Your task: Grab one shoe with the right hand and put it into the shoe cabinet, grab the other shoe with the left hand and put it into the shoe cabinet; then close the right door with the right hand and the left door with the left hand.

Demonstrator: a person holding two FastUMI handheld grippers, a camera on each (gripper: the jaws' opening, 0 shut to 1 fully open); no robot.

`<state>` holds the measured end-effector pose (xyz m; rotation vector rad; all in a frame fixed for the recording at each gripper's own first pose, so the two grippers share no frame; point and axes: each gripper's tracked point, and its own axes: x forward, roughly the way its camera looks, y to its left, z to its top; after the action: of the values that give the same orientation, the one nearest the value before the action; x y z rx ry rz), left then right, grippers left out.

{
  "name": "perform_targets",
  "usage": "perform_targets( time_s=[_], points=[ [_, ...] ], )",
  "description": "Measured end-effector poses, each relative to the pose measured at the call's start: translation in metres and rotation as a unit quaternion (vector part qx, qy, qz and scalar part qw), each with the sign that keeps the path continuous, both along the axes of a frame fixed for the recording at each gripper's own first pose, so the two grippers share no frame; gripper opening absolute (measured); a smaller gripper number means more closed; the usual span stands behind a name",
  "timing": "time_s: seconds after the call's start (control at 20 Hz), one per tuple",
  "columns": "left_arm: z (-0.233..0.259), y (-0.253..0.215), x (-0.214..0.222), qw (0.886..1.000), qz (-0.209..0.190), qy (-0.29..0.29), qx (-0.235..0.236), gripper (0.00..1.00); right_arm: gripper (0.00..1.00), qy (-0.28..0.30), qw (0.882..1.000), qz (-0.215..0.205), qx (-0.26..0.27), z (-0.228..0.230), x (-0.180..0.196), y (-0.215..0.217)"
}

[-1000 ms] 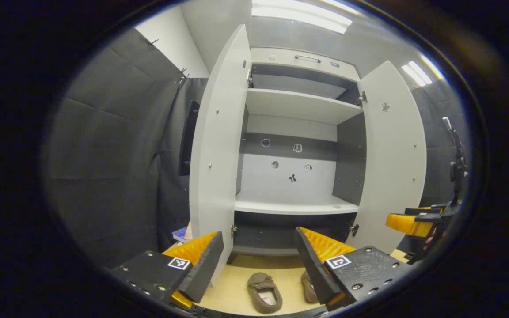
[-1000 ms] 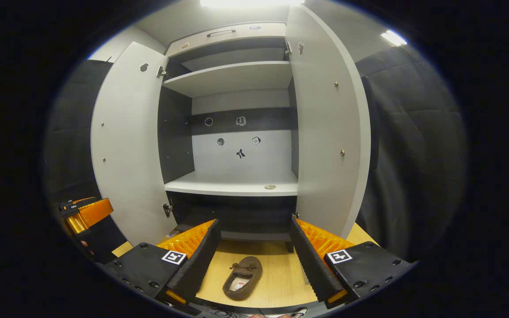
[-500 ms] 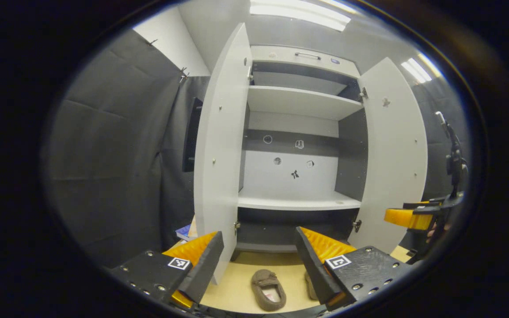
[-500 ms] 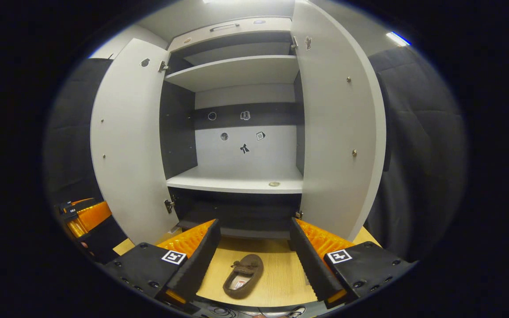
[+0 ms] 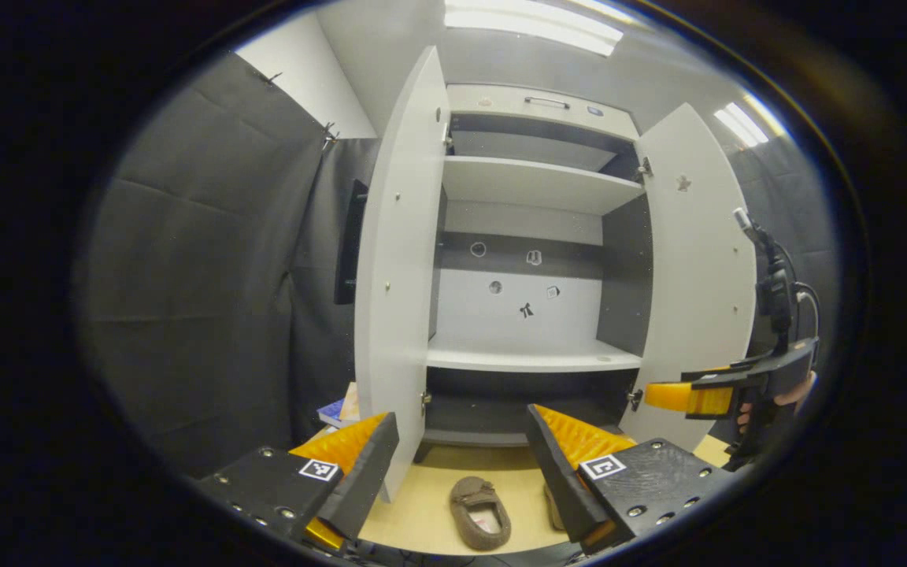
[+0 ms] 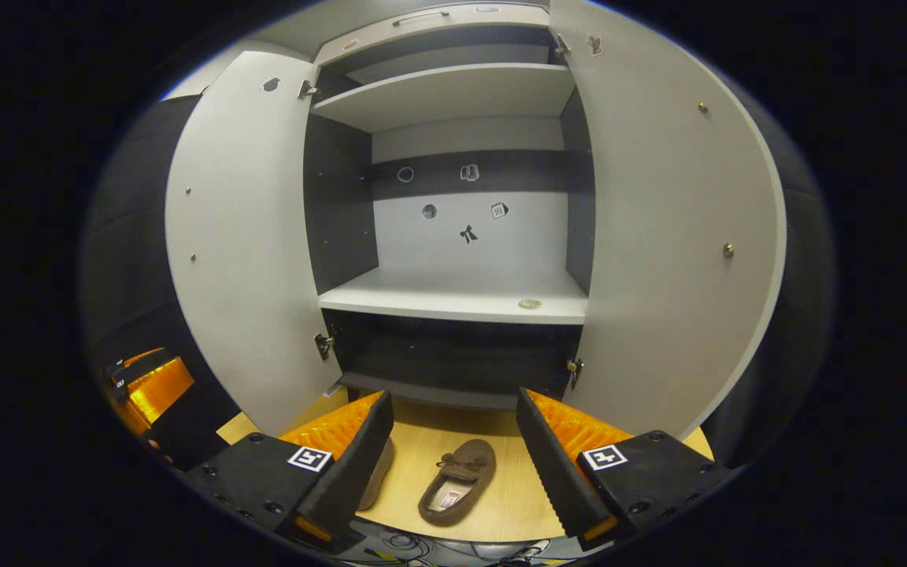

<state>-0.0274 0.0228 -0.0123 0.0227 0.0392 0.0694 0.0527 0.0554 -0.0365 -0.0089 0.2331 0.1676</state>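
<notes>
Both grippers point level at the open shoe cabinet (image 6: 453, 299), fingers spread and empty. One brown shoe (image 6: 457, 492) lies on the counter (image 6: 501, 504) between the right gripper (image 6: 453, 465) fingers; in the left gripper (image 5: 461, 472) view, a shoe (image 5: 481, 512) lies between its fingers.

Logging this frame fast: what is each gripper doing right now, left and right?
Left gripper: open, holding nothing, above the brown shoe.
Right gripper: open, holding nothing; a brown shoe lies on the floor between its fingers.
</notes>
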Motion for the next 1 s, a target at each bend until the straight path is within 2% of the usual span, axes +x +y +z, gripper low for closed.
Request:
perform_targets(
  time_s=[0.3, 0.6, 0.8, 1.0],
  points=[
    [-0.012, 0.011, -0.008, 1.000, 0.003, 0.012, -0.025, 0.94, 0.98, 0.086, 0.995, 0.034, 0.025, -0.077, 0.014, 0.036],
    [-0.024, 0.020, -0.018, 0.999, 0.013, 0.023, -0.023, 0.95, 0.98, 0.187, 0.980, 0.053, 0.046, -0.157, 0.014, 0.062],
    [-0.043, 0.021, -0.023, 0.998, 0.008, 0.049, -0.028, 0.94, 0.98, 0.236, 0.969, 0.043, 0.054, -0.194, 0.026, 0.068],
    [-0.057, 0.018, -0.023, 0.997, -0.001, 0.073, -0.023, 0.95, 0.98, 0.257, 0.966, 0.033, 0.020, -0.228, 0.047, 0.068]
  ],
)
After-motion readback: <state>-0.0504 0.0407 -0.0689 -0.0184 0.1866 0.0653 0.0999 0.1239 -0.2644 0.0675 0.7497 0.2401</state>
